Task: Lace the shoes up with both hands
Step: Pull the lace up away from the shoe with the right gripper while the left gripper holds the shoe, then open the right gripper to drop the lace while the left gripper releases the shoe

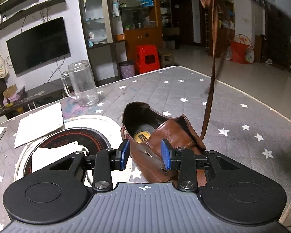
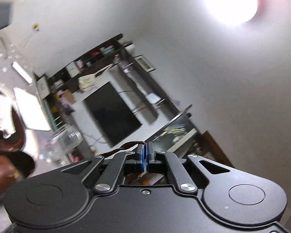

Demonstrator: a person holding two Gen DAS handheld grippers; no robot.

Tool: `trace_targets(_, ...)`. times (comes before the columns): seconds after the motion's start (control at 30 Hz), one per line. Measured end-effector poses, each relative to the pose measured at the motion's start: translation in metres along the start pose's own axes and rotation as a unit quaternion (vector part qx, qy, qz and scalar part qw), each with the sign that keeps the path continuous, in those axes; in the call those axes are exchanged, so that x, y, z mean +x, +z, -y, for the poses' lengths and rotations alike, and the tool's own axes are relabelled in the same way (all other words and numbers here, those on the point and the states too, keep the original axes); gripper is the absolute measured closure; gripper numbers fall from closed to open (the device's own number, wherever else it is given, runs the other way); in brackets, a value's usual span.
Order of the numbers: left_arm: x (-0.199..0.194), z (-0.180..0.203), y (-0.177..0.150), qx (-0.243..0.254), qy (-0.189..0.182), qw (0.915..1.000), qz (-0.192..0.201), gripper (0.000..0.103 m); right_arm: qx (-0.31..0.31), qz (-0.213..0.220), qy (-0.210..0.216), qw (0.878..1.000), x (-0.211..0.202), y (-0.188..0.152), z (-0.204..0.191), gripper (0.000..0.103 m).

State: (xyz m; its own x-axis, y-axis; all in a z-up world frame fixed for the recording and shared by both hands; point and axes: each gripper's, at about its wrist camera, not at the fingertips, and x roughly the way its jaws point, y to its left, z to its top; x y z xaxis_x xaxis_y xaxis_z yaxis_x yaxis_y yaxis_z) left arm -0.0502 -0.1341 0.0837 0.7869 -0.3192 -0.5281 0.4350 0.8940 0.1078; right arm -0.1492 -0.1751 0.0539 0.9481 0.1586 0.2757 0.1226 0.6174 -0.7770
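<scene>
My left claw (image 1: 145, 153) stood with its jaws apart around the near flap of the brown shoe (image 1: 161, 145), which lay on the starred mat (image 1: 242, 116). From the shoe the brown lace (image 1: 209, 97) ran taut upward. My right claw (image 2: 145, 155), tilted toward the ceiling, was clamped on that lace (image 2: 126, 147). A glass mug (image 1: 81, 83) stood farther back.
</scene>
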Motion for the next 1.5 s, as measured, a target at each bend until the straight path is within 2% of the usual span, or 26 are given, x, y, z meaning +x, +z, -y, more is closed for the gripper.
trace_targets(0.07,-0.001,-0.001,-0.001,-0.002,-0.001,1.0000,0.001,0.066,-0.006,0.002,-0.004,1.000,0.007,0.004,0.008,0.101)
trace_targets(0.13,-0.001,-0.002,-0.001,-0.004,-0.003,1.0000,0.002,0.066,-0.028,0.015,-0.031,0.999,0.010,0.005,0.013,0.101)
trace_targets(0.2,-0.003,-0.002,-0.001,-0.007,-0.009,0.9999,0.005,0.066,-0.011,0.014,-0.033,0.999,0.014,0.009,0.026,0.101)
trace_targets(0.37,-0.012,-0.001,-0.001,-0.008,-0.012,0.9997,0.017,0.066,0.053,-0.039,0.048,0.997,0.028,0.003,0.037,0.101)
trace_targets(0.4,-0.013,-0.001,-0.001,-0.008,-0.010,0.9998,0.018,0.066,0.073,-0.059,0.077,0.993,0.030,-0.003,0.035,0.101)
trace_targets(0.5,-0.020,-0.008,-0.003,-0.014,-0.002,0.9996,0.024,0.066,0.101,-0.095,0.129,0.982,0.034,-0.015,0.025,0.100)
trace_targets(0.57,-0.023,-0.011,-0.004,-0.017,0.005,0.9995,0.026,0.065,0.104,-0.118,0.155,0.975,0.034,-0.019,0.015,0.087)
trace_targets(0.63,-0.025,-0.014,-0.005,-0.021,0.009,0.9994,0.026,0.065,0.107,-0.148,0.186,0.965,0.036,-0.025,0.005,0.077)
trace_targets(0.83,-0.025,-0.023,-0.015,-0.031,0.022,0.9992,0.014,0.063,0.131,-0.239,0.280,0.921,0.045,-0.046,-0.026,0.075)
trace_targets(0.9,-0.024,-0.026,-0.020,-0.035,0.027,0.9990,0.009,0.063,0.139,-0.267,0.307,0.903,0.046,-0.053,-0.034,0.066)
trace_targets(1.03,-0.023,-0.033,-0.030,-0.047,0.038,0.9982,-0.001,0.063,0.133,-0.301,0.331,0.884,0.039,-0.064,-0.048,0.059)
trace_targets(1.13,-0.020,-0.037,-0.038,-0.049,0.053,0.9974,-0.007,0.063,0.144,-0.324,0.358,0.864,0.035,-0.073,-0.054,0.056)
trace_targets(1.17,-0.019,-0.038,-0.043,-0.045,0.064,0.9969,-0.009,0.062,0.151,-0.329,0.363,0.858,0.032,-0.075,-0.056,0.054)
trace_targets(1.27,-0.018,-0.043,-0.051,-0.043,0.085,0.9954,-0.011,0.062,0.175,-0.332,0.361,0.854,0.026,-0.080,-0.053,0.050)
trace_targets(1.37,-0.017,-0.050,-0.058,-0.049,0.102,0.9935,-0.012,0.061,0.212,-0.330,0.331,0.858,0.020,-0.089,-0.045,0.043)
trace_targets(1.5,-0.015,-0.065,-0.067,-0.065,0.128,0.9895,-0.015,0.060,0.272,-0.331,0.276,0.861,0.016,-0.107,-0.034,0.038)
